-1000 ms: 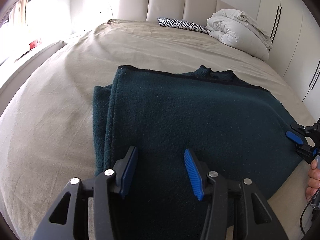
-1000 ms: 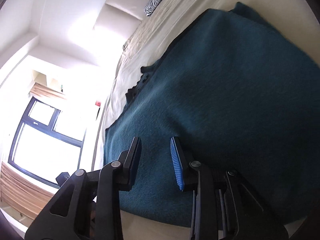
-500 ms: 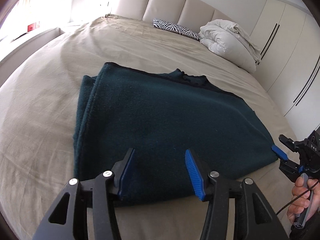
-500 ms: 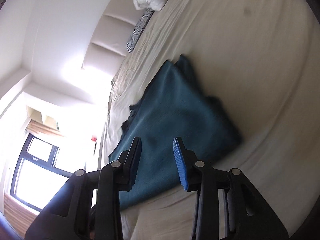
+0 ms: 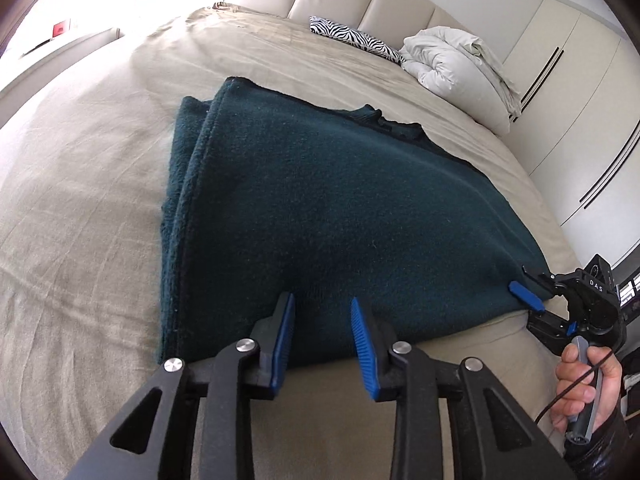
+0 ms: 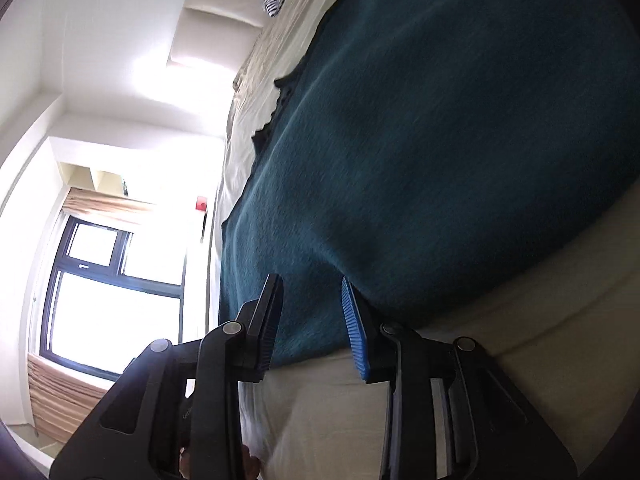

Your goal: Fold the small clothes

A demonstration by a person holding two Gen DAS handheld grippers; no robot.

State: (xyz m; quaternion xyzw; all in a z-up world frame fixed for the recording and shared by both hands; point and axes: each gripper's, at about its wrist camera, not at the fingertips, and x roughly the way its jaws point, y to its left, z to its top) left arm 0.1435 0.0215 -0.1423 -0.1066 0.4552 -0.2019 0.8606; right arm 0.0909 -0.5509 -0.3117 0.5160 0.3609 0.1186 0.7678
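Lying flat on the beige bed sheet [image 5: 80, 208], the folded dark teal garment [image 5: 340, 208] spreads ahead of both tools. Over its near hem the left gripper [image 5: 322, 312] hangs with its jaws closing, a narrow gap between the blue pads, cloth under them but not pinched. To its right, at the garment's near right corner, the right gripper [image 6: 310, 300] is likewise closing, its pads straddling the hem without visibly pressing it. Further right a hand [image 5: 588, 384] grasps that tool's handle.

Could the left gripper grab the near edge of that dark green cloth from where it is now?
Probably yes: the left gripper is closing right over the cloth's near edge, with nothing blocking.
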